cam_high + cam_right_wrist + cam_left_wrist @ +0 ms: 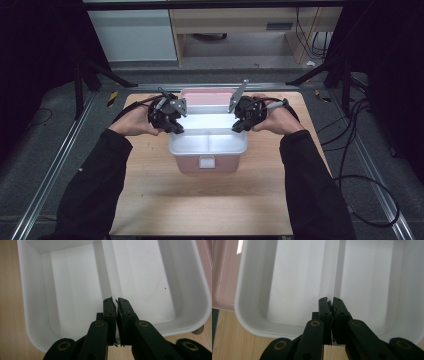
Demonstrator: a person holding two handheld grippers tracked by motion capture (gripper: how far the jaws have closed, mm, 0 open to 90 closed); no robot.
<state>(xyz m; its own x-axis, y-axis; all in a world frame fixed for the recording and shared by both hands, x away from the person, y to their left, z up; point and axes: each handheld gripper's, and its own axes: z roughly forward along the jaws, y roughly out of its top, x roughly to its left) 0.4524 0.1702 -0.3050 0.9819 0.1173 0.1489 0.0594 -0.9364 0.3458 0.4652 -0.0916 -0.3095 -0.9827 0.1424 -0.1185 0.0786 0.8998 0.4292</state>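
A white two-compartment tray (208, 150) sits at the top of a pink box (190, 164) in the middle of the wooden table. My left gripper (176, 127) is at the tray's left edge and my right gripper (237, 126) at its right edge. In the left gripper view the jaws (331, 301) are shut on the end of the tray's (244, 315) middle divider. Looking along the right gripper (114, 301), its jaws pinch the opposite end of that divider on the tray (25, 315). Both compartments are empty.
A pink lid or box part (207, 93) lies just behind the tray. Bare wooden tabletop (200, 205) spreads in front of the box. Metal frame rails (60, 150) and black cables (370, 190) run along the table's sides on the floor.
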